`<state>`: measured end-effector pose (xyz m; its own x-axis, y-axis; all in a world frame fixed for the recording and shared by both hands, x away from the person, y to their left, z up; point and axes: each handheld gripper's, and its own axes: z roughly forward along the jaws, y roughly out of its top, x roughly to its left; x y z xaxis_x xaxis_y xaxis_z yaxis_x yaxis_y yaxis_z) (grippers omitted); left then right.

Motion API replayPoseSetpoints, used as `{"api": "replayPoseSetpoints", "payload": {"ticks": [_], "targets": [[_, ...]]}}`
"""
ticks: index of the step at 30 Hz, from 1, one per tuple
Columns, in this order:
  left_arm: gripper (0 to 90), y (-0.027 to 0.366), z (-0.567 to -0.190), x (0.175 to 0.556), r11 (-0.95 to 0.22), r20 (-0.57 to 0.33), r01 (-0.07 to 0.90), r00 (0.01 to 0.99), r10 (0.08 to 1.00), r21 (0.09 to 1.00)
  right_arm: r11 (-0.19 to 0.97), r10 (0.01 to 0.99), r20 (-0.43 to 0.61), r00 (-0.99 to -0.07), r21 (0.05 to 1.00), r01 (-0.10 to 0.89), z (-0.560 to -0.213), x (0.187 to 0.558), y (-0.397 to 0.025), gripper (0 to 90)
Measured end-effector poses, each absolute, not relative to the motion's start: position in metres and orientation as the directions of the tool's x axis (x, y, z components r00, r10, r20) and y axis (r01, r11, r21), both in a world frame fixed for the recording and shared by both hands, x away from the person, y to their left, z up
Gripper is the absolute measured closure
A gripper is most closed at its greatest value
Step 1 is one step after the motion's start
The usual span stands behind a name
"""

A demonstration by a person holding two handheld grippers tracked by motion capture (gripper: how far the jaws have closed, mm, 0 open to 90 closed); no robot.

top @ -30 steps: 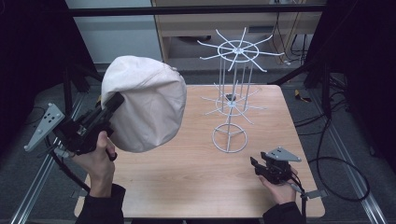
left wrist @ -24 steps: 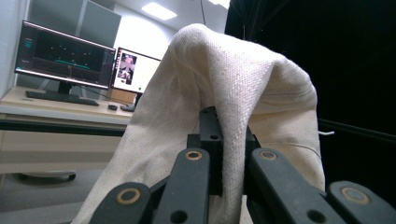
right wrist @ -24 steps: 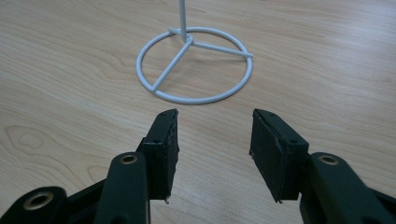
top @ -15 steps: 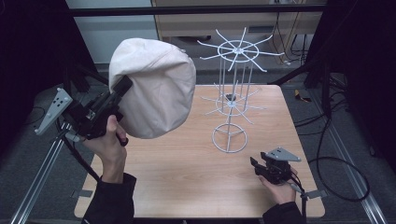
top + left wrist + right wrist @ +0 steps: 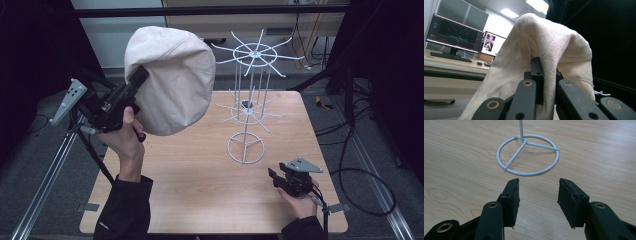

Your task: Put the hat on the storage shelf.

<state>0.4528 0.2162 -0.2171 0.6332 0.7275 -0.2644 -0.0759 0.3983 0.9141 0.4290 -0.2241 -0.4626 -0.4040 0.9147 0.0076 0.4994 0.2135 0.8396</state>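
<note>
A cream fabric hat (image 5: 172, 77) hangs in the air over the table's left side, with my left gripper (image 5: 137, 80) shut on its edge. In the left gripper view the cloth (image 5: 544, 50) drapes over the closed jaws of my left gripper (image 5: 544, 72). A white wire rack (image 5: 250, 100) with radial arms stands on the table right of the hat; its ring base (image 5: 527, 155) lies ahead of my right gripper (image 5: 537, 195). My right gripper (image 5: 274, 176) rests low near the table's front right, open and holding nothing.
The wooden table (image 5: 200, 190) has bare surface between the two hands. Monitors and a desk (image 5: 451, 50) stand in the room behind. Cables (image 5: 360, 165) lie on the floor at the right, and a metal rail (image 5: 45, 180) runs along the left.
My left gripper has lifted the hat upward and to the right, closer to the rack's top. The right gripper has stayed put.
</note>
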Motion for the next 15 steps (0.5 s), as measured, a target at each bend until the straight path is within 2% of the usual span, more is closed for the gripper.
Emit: {"api": "replayPoseSetpoints", "payload": {"ticks": [15], "targets": [[87.7, 0.194, -0.209, 0.474, 0.4, -0.268, -0.068, 0.639, 0.721, 0.914, 0.208, 0.914, 0.016, -0.405, 0.838, 0.504, -0.464, 0.429, -0.224, 51.3]]}}
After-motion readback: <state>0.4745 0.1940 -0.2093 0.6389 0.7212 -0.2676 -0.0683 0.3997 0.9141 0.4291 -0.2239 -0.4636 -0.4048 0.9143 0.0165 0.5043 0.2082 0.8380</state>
